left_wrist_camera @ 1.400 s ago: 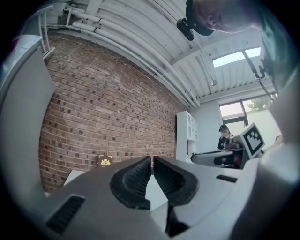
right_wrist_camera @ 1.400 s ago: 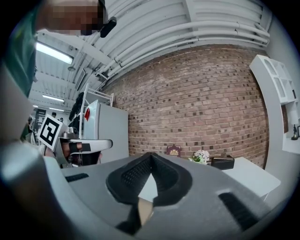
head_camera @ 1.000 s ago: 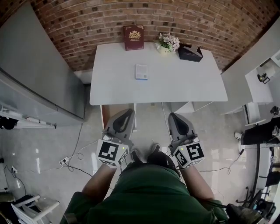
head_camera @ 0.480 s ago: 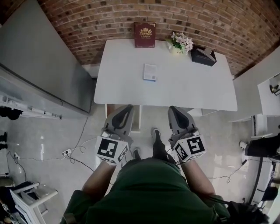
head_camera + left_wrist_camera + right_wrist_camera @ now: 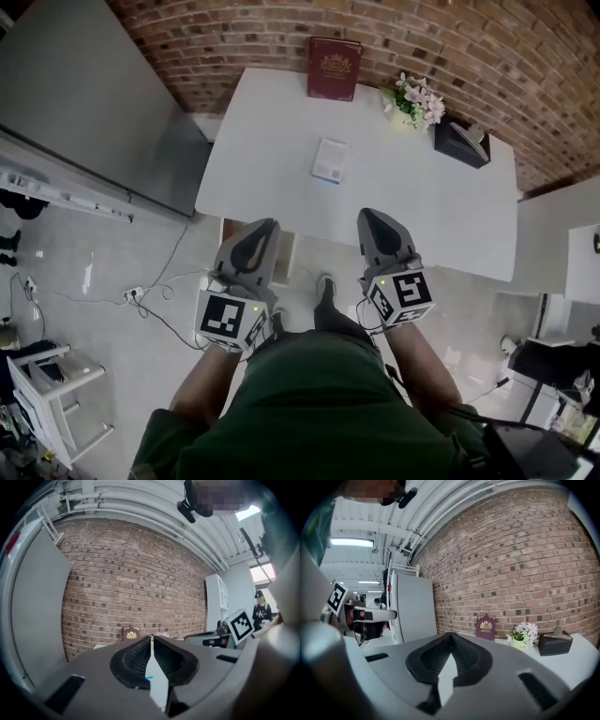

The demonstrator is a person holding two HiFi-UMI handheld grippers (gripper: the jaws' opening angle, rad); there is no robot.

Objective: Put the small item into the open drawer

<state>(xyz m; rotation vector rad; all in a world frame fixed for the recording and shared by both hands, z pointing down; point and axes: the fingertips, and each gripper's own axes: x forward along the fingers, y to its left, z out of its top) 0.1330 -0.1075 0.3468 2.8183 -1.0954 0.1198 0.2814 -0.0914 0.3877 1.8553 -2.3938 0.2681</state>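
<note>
The small item [image 5: 330, 159], a flat white box with a blue edge, lies near the middle of the white table [image 5: 422, 206]. Below the table's near edge, part of the open drawer [image 5: 284, 255] shows beside my left gripper, which covers most of it. My left gripper [image 5: 267, 223] and right gripper [image 5: 366, 214] are held side by side over the floor, short of the table, both shut and empty. In the left gripper view the jaws [image 5: 151, 638] meet at the tips; in the right gripper view [image 5: 450, 634] they do the same.
A red book [image 5: 335, 68] leans on the brick wall, with a flower pot [image 5: 415, 101] and a black tissue box [image 5: 461, 141] along the table's back. A grey cabinet [image 5: 84, 103] stands at left. Cables [image 5: 155, 305] lie on the floor.
The table has come nearer and shifted right in the head view as the person stepped forward. Both grippers stay shut and keep their places in front of the body.
</note>
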